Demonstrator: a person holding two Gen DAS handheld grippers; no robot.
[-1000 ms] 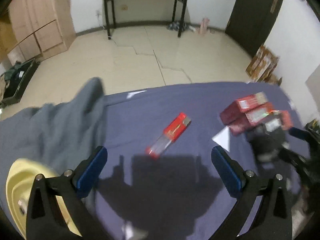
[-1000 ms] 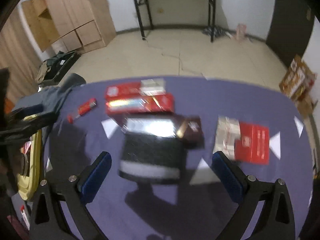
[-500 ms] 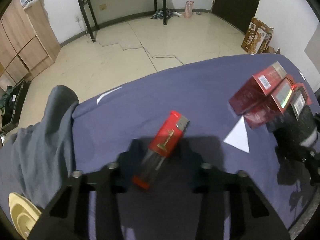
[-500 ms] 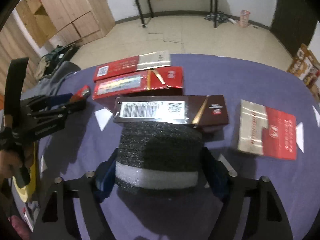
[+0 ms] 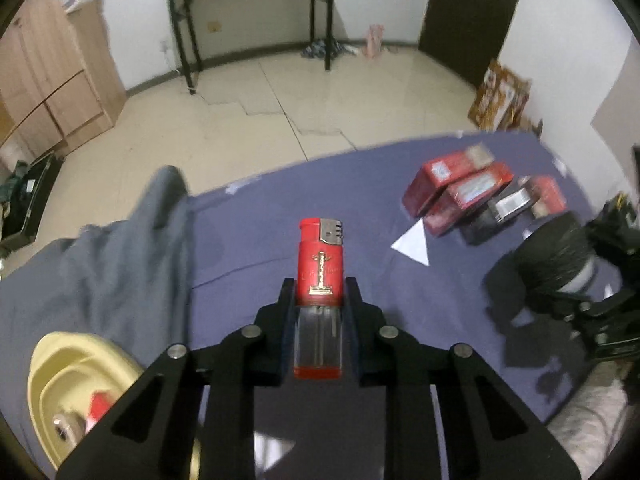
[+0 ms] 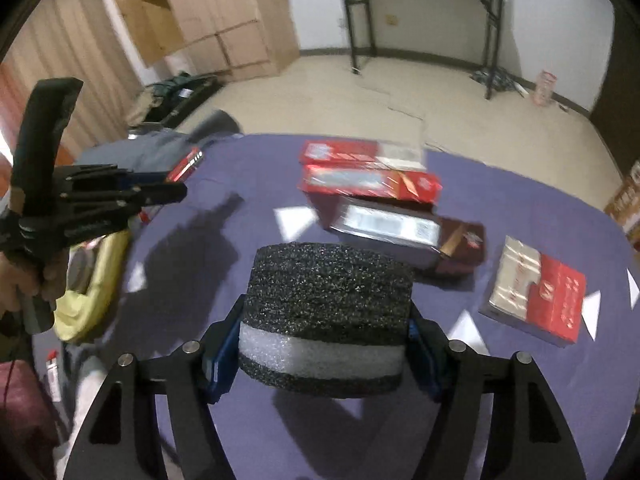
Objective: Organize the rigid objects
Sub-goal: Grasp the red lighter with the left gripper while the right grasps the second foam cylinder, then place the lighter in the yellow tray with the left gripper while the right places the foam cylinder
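The left tool (image 5: 319,300) clamps the red plastic lighter (image 5: 320,276), the right tool (image 6: 326,344) the black foam cylinder (image 6: 326,296), both raised for sorting; 3 red cartons (image 6: 370,184) lie at 12 o'clock.

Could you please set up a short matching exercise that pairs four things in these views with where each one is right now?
Things:
1. red lighter
2. black foam roll
3. yellow bowl
4. grey cloth

Places:
A. draped over the table's left edge, in the left wrist view
B. clamped in the jaws of the right gripper
C. clamped in the jaws of the left gripper
D. at the near left corner of the left wrist view, beside the cloth

Pairs: 1-C, 2-B, 3-D, 4-A
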